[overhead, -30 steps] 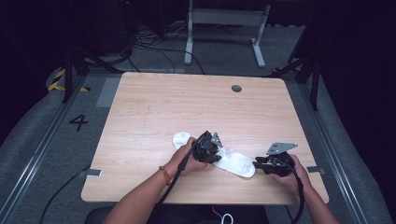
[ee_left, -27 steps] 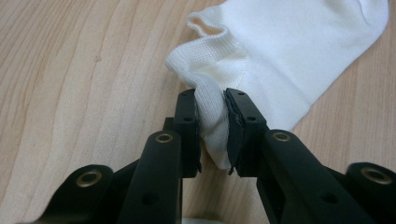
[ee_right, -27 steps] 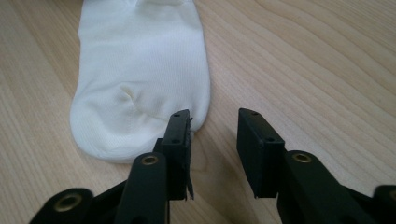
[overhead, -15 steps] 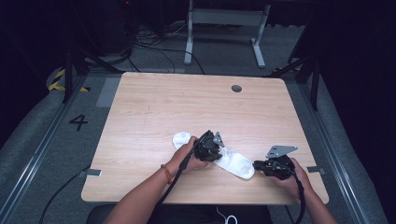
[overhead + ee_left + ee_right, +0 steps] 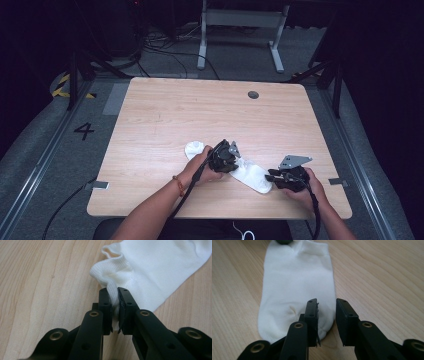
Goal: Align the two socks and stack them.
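White sock flat, cuff bunched.

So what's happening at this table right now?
A person at a wooden table is working on a white sock with a hand-held gripper in each hand. The left gripper is shut on a fold of fabric at the sock's open cuff end. The right gripper sits at the toe end with its jaws open, the toe edge between them, not yet pinched. The sock lies flat on the table between the two grippers. Another bit of white fabric shows beside the left hand.

Bright, evenly lit tabletop; dark surroundings.
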`<action>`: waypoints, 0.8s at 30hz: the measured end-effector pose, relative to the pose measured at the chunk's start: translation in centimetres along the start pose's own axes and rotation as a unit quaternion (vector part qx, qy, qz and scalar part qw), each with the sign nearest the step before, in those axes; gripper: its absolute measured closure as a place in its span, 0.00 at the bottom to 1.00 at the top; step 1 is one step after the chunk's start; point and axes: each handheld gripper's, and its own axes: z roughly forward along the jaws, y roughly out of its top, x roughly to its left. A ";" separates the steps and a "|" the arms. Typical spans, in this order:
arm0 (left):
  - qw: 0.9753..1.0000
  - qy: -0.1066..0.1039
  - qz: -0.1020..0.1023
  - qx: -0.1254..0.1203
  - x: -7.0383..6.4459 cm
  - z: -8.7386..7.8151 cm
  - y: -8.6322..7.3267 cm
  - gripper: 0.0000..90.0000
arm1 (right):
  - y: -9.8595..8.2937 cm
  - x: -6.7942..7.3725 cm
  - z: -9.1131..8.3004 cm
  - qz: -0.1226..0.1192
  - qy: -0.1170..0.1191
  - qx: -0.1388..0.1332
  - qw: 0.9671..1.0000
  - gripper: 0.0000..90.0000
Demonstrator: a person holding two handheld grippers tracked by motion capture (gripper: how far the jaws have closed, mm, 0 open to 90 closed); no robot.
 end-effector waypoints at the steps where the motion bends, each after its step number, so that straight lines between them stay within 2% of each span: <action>1: 1.000 0.000 -0.001 -0.003 0.0 0.0 0.0 0.92 | -0.1 -0.2 0.0 0.007 0.005 -0.001 1.000 0.80; 3: 1.000 -0.001 0.000 -0.001 0.1 0.0 0.0 0.91 | -0.3 -0.5 -0.2 0.022 0.017 0.003 1.000 0.80; 7: 1.000 -0.003 -0.003 -0.003 0.1 0.0 -0.1 0.91 | -0.6 -0.7 -0.7 0.021 0.026 0.016 0.999 0.81; 11: 1.000 -0.004 -0.002 -0.005 0.2 0.0 -0.1 0.91 | -0.6 -0.5 -0.8 0.016 0.036 0.019 0.999 0.93; 14: 1.000 -0.005 -0.003 -0.004 0.2 0.0 -0.1 0.91 | -0.5 -0.1 -0.8 0.004 0.030 0.020 0.999 0.95; 18: 1.000 -0.004 -0.007 -0.008 0.1 0.0 0.0 0.92 | -0.7 -0.1 -0.9 0.004 0.029 0.017 0.999 0.97; 21: 1.000 -0.001 -0.002 -0.011 0.1 -0.3 0.1 0.94 | -0.5 0.2 -0.9 -0.008 0.021 0.018 1.000 0.97; 24: 1.000 0.001 0.000 -0.012 0.1 -0.9 0.3 0.95 | 0.1 0.6 -1.4 -0.012 0.021 0.005 1.000 0.97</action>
